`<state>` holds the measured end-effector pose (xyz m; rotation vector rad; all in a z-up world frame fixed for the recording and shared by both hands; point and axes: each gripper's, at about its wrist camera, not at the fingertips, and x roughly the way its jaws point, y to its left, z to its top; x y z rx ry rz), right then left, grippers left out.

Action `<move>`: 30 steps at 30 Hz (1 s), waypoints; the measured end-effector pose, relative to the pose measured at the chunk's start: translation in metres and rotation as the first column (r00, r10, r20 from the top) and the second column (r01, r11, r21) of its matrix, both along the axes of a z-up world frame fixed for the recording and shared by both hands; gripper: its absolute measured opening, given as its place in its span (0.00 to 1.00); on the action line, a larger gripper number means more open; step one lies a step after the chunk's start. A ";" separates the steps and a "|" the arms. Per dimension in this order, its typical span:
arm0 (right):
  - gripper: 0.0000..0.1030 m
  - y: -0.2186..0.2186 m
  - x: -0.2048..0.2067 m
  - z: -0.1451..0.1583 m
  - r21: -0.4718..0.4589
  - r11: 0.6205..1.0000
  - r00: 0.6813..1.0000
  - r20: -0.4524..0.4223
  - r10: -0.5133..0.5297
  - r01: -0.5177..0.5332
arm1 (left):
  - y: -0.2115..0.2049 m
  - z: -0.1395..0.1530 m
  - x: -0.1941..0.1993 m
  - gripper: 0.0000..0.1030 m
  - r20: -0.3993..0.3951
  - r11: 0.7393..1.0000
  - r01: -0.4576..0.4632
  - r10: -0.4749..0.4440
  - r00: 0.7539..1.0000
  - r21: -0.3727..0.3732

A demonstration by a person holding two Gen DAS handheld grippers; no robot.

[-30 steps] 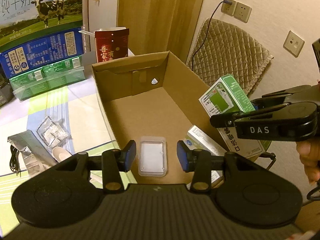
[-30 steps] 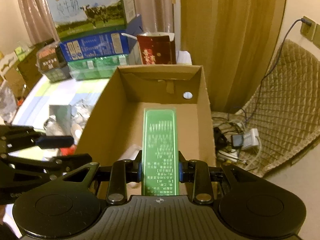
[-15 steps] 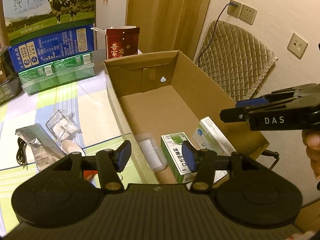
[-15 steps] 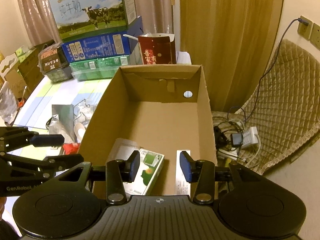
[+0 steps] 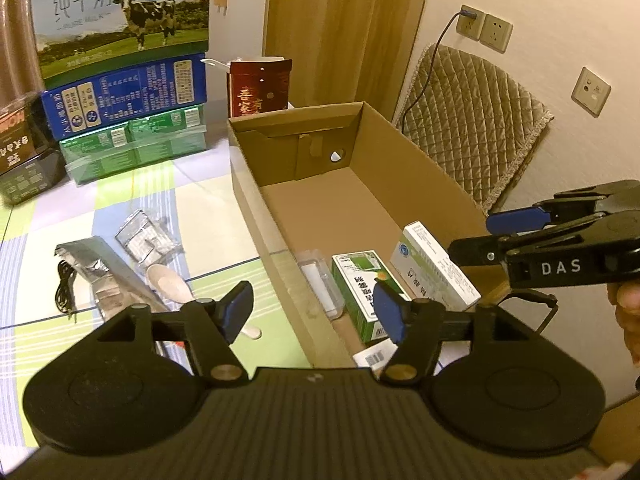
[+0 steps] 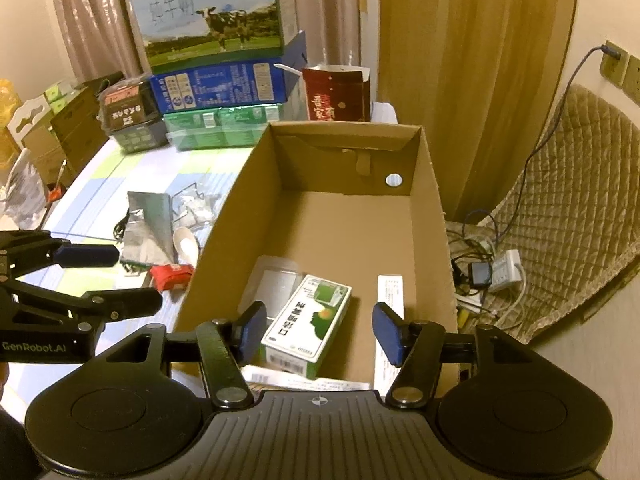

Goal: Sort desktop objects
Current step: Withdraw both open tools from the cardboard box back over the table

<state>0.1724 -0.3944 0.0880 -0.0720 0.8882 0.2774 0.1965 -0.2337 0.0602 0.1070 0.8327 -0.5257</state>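
We saw the green-and-white medicine box [image 6: 308, 322] lying flat on the floor of the open cardboard box [image 6: 424, 208], near its close end, a rectangular carton with a green panel, a small orange spot and dark Chinese print on its white face. Its long axis ran roughly along the length of the cardboard box, slightly skewed, with the green-panel end pointing toward the far wall that had the round hole. To its left lay a clear plastic case [image 6: 276, 280], touching or just beside it, and to its right, apart from it, a white medicine box [image 5: 434, 268] stood on its long edge against the right wall, also aligned lengthwise. Our right gripper [image 6: 320, 328] hovered above the near end of the cardboard box with its fingers spread wide and nothing between them. Our left gripper [image 5: 314, 312] hung over the cardboard box's left wall, its fingers likewise spread and holding nothing. On the checked counter [image 5: 200, 208] to the left lay a silver foil pouch [image 5: 100, 264], a white spoon [image 5: 168, 286] and a red packet [image 6: 172, 274].
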 end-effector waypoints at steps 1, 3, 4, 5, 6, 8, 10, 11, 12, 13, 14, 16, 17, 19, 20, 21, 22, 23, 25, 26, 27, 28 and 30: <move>0.59 0.002 -0.002 0.001 0.000 1.000 1.000 0.002 0.004 -0.004 | 0.003 0.001 -0.002 0.64 0.001 1.000 -0.003 0.003 1.000 -0.001; 0.67 0.005 -0.006 0.004 -0.001 1.000 1.000 0.007 0.006 -0.006 | 0.009 0.003 -0.006 0.67 0.006 1.000 -0.011 0.011 1.000 -0.001; 0.73 0.007 -0.009 0.005 -0.003 1.000 1.000 0.011 0.008 -0.008 | 0.012 0.004 -0.008 0.68 0.008 1.000 -0.016 0.016 1.000 -0.002; 0.78 0.009 -0.010 0.006 -0.004 1.000 1.000 0.014 0.010 -0.010 | 0.015 0.006 -0.010 0.70 0.010 1.000 -0.021 0.021 1.000 -0.002; 0.82 0.011 -0.012 0.008 -0.005 1.000 1.000 0.018 0.013 -0.013 | 0.019 0.007 -0.011 0.71 0.014 1.000 -0.027 0.027 1.000 -0.002; 0.87 0.016 -0.016 0.010 -0.009 1.000 1.000 0.023 0.016 -0.016 | 0.027 0.010 -0.015 0.73 0.021 0.999 -0.035 0.035 0.999 -0.001; 0.91 0.020 -0.020 0.013 -0.009 1.000 0.999 0.032 0.020 -0.020 | 0.037 0.013 -0.017 0.76 0.030 0.999 -0.046 0.046 0.998 0.002; 0.94 0.023 -0.022 0.015 -0.007 1.000 0.999 0.038 0.021 -0.021 | 0.043 0.014 -0.018 0.78 0.034 0.999 -0.053 0.053 0.998 0.003; 0.96 0.026 -0.024 0.016 -0.004 1.000 0.999 0.044 0.022 -0.022 | 0.049 0.016 -0.019 0.79 0.038 0.998 -0.061 0.061 0.997 0.004; 0.97 0.028 -0.025 0.017 0.000 1.000 0.999 0.048 0.025 -0.025 | 0.056 0.017 -0.020 0.82 0.041 0.998 -0.069 0.069 0.997 0.005; 0.98 0.032 -0.027 0.018 0.005 1.000 0.998 0.052 0.029 -0.030 | 0.064 0.019 -0.022 0.84 0.047 0.997 -0.079 0.079 0.996 0.007; 0.98 0.041 -0.031 0.020 0.015 0.999 0.997 0.061 0.045 -0.046 | 0.081 0.022 -0.025 0.89 0.062 0.994 -0.104 0.103 0.993 0.013; 0.98 0.046 -0.033 0.021 0.018 0.998 0.996 0.066 0.054 -0.055 | 0.089 0.024 -0.027 0.93 0.069 0.993 -0.120 0.118 0.991 0.016; 0.98 0.058 -0.036 0.023 0.022 0.997 0.994 0.076 0.076 -0.078 | 0.108 0.026 -0.031 0.98 0.091 0.987 -0.159 0.156 0.984 0.027; 0.98 0.064 -0.039 0.024 0.026 0.996 0.993 0.082 0.088 -0.091 | 0.117 0.026 -0.033 0.99 0.100 0.983 -0.178 0.174 0.980 0.033; 0.98 0.070 -0.041 0.026 0.031 0.994 0.991 0.089 0.101 -0.105 | 0.127 0.026 -0.034 0.99 0.104 0.980 -0.196 0.191 0.976 0.037; 0.98 0.076 -0.043 0.027 0.036 0.993 0.989 0.095 0.111 -0.115 | 0.137 0.026 -0.035 0.99 0.104 0.976 -0.213 0.208 0.973 0.039; 0.98 0.082 -0.045 0.027 0.044 0.991 0.987 0.102 0.122 -0.127 | 0.146 0.025 -0.035 0.99 0.103 0.973 -0.229 0.224 0.969 0.040; 0.98 0.094 -0.050 0.028 0.062 0.986 0.982 0.118 0.149 -0.157 | 0.164 0.023 -0.038 0.99 0.103 0.963 -0.264 0.259 0.960 0.046; 0.98 0.101 -0.053 0.027 0.067 0.983 0.978 0.127 0.163 -0.173 | 0.173 0.022 -0.039 0.99 0.104 0.958 -0.281 0.275 0.956 0.050; 0.98 0.108 -0.056 0.025 0.070 0.980 0.975 0.138 0.177 -0.188 | 0.180 0.020 -0.041 0.99 0.105 0.955 -0.293 0.287 0.952 0.054; 0.98 0.115 -0.059 0.023 0.071 0.977 0.971 0.146 0.188 -0.199 | 0.187 0.018 -0.043 0.99 0.106 0.950 -0.306 0.298 0.948 0.060; 0.98 0.130 -0.063 0.014 0.079 0.970 0.965 0.152 0.215 -0.229 | 0.198 0.015 -0.046 0.99 0.106 0.945 -0.321 0.313 0.944 0.065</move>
